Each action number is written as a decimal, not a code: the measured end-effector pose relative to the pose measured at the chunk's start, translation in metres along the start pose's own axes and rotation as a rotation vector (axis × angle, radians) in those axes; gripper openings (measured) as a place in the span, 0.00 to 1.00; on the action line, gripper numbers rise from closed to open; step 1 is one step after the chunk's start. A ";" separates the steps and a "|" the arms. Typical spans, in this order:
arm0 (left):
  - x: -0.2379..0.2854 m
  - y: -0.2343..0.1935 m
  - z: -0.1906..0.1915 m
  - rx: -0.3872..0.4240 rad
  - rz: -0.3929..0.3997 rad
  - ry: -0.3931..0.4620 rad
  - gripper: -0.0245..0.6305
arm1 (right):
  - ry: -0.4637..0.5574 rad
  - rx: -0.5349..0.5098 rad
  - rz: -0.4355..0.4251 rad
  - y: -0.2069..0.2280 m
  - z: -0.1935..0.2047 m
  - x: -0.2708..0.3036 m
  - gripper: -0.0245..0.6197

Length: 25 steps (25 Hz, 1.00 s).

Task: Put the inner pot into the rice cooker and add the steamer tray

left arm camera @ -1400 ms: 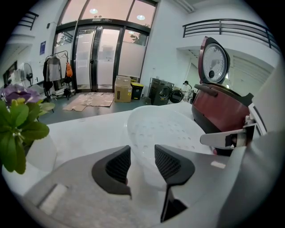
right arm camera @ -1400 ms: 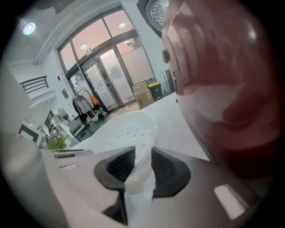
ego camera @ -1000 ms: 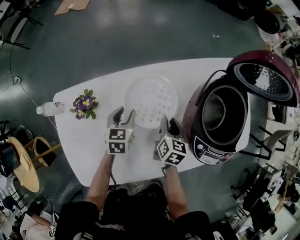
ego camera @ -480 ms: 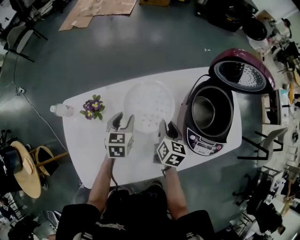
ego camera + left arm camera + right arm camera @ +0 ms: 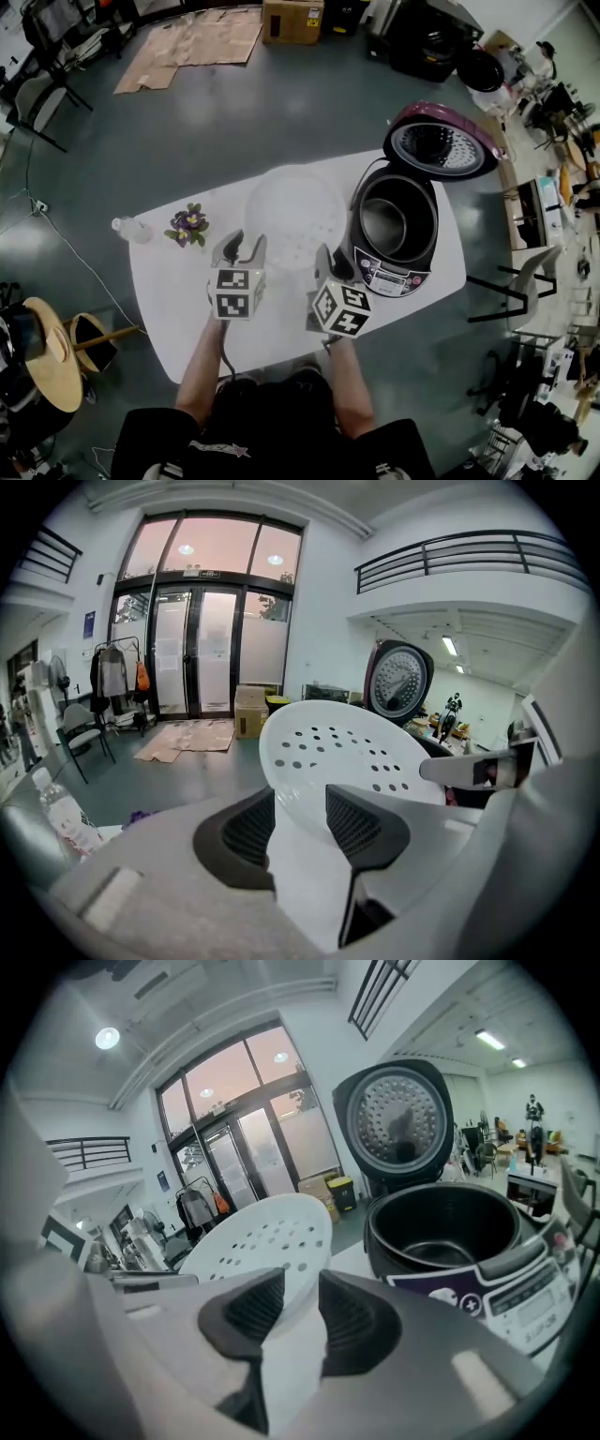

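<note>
Your ceiling lights (image 5: 107, 1037) are lighting the scene brightly. Your gripper views are bending and darkening at their edges.

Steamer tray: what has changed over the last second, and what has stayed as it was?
The left tool and right tool have lifted the steamer tray off the table, still gripping its near rim. The rice cooker stays open with the inner pot inside; flowers and bottle have not moved.
</note>
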<state>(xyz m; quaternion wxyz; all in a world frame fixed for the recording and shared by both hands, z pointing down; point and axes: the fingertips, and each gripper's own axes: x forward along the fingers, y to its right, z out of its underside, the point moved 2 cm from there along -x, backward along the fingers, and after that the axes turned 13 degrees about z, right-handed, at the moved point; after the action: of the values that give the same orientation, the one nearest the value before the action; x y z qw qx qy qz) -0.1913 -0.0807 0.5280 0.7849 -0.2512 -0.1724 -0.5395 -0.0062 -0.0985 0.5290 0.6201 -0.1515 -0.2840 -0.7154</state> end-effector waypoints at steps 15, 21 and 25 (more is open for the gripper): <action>0.021 0.086 -0.058 0.092 0.108 0.062 0.32 | 0.123 0.032 0.103 0.074 -0.062 -0.049 0.21; 0.043 0.137 -0.089 0.132 0.166 0.102 0.32 | 0.146 0.052 0.160 0.123 -0.081 -0.062 0.21; 0.068 0.166 -0.091 0.144 0.196 0.085 0.32 | 0.140 0.057 0.195 0.158 -0.090 -0.063 0.21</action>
<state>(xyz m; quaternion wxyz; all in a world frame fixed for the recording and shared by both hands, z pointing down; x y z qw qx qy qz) -0.0121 -0.1371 0.4560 0.8567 -0.1865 -0.1519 -0.4564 0.1715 -0.1127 0.4559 0.7092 -0.1106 -0.2439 -0.6521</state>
